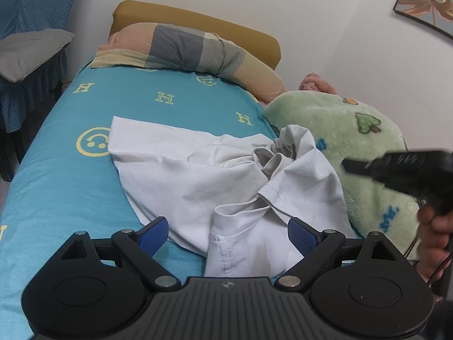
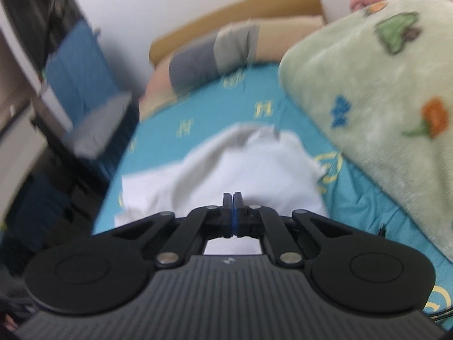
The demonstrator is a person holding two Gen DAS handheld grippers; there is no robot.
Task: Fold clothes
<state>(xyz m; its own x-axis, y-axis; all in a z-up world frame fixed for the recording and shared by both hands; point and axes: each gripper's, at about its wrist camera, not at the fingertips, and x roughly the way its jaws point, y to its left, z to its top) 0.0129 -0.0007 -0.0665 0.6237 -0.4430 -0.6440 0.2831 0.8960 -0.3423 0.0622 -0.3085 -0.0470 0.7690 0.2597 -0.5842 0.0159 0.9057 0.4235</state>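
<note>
While the white shirt (image 1: 198, 175) lies rumpled on the teal sheet (image 1: 62, 175), both grippers hang over its near end.

Left gripper (image 1: 228, 233): low and level over the shirt's near hem, pointing up the bed toward the pillow (image 1: 187, 51). Jaws spread wide, one blue pad (image 1: 153, 235) over the sheet and shirt edge, the other over cloth on the right; nothing is between them.

Right gripper (image 2: 233, 201): pointing along the bed from the foot, tilted so the bed slants in its view. Jaws pressed together, blue pad edges meeting, no cloth seen between them. The view is blurred. In the left wrist view it shows as a dark shape (image 1: 402, 170) at the right edge, above the blanket (image 1: 354, 147), with the right hand (image 1: 433, 240) curled round its grip.

Shirt: mid-bed, flat on its left part, bunched into folds on the right, where it touches the blanket.

Blanket: green fleece, heaped along the wall side.

Pillow: checked, at the head, against a mustard headboard (image 1: 198, 19).
</note>
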